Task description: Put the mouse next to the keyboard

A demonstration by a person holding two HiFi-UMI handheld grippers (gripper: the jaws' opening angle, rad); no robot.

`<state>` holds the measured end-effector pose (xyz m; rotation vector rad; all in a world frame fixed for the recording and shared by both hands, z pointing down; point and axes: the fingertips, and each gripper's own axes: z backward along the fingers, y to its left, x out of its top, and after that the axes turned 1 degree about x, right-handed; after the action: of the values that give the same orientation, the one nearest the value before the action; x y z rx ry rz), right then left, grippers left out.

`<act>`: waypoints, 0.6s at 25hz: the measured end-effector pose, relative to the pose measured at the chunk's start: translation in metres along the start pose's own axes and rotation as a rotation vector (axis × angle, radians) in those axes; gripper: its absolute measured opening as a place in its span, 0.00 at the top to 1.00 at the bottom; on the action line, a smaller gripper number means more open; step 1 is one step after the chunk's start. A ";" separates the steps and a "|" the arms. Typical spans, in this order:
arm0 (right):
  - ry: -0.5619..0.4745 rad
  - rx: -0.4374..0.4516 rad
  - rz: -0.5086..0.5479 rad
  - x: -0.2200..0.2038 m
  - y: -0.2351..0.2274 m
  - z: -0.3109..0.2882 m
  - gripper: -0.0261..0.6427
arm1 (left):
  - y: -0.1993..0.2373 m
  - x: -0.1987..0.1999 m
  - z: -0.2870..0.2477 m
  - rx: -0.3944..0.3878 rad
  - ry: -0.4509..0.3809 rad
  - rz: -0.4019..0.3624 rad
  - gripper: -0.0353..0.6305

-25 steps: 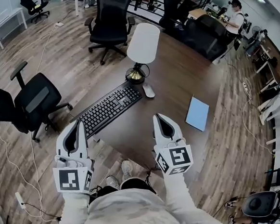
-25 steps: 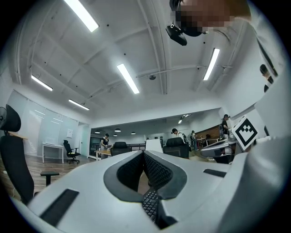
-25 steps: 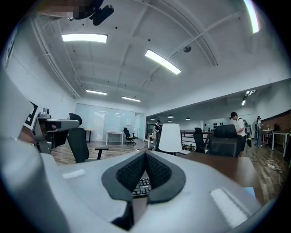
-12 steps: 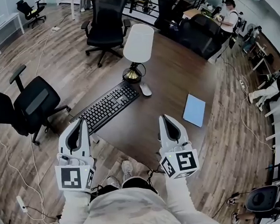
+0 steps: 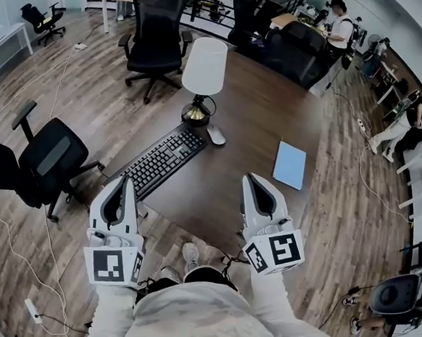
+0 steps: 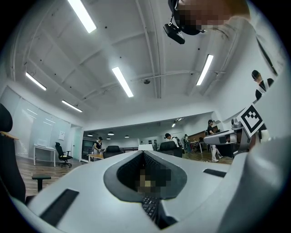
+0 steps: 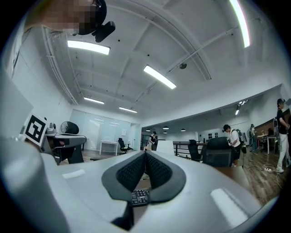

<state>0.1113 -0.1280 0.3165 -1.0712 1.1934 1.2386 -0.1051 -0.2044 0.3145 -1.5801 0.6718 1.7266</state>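
The grey mouse (image 5: 216,135) lies on the dark brown table (image 5: 265,116), just off the right end of the black keyboard (image 5: 161,161) and beside the lamp base. Both grippers hover over the table's near edge, well short of the mouse. My left gripper (image 5: 125,180) is at the keyboard's near left end, its jaws shut and empty. My right gripper (image 5: 249,177) is shut with nothing in it, over bare table right of the keyboard. A strip of keyboard (image 6: 150,207) shows under the left gripper (image 6: 143,154), and keys (image 7: 139,196) show under the right gripper (image 7: 145,152).
A white-shaded lamp (image 5: 204,66) with a brass base stands behind the keyboard. A light blue notebook (image 5: 290,165) lies on the table's right side. Black office chairs (image 5: 53,151) (image 5: 153,30) stand left and beyond. Cables run over the wooden floor. People sit at the far right.
My right gripper has drawn back a little toward me and to the right, still shut. The left gripper has hardly moved. Mouse and keyboard lie as before.
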 end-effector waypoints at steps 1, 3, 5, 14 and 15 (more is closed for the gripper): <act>-0.001 -0.001 0.001 0.001 0.000 0.000 0.95 | 0.000 0.000 0.000 -0.001 0.000 0.000 0.94; -0.001 -0.002 0.001 0.001 0.000 0.001 0.95 | -0.001 0.001 -0.001 -0.002 -0.001 0.001 0.94; 0.001 -0.002 -0.001 -0.001 0.000 0.000 0.95 | -0.001 0.000 -0.002 -0.003 -0.002 0.001 0.94; -0.002 -0.007 -0.013 0.000 0.004 -0.004 0.95 | 0.007 -0.002 -0.001 0.004 0.002 0.006 0.94; -0.004 -0.007 -0.017 0.000 0.004 -0.005 0.95 | 0.008 -0.002 -0.001 0.005 0.002 0.006 0.94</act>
<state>0.1069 -0.1323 0.3160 -1.0814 1.1752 1.2325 -0.1105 -0.2102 0.3155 -1.5779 0.6823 1.7264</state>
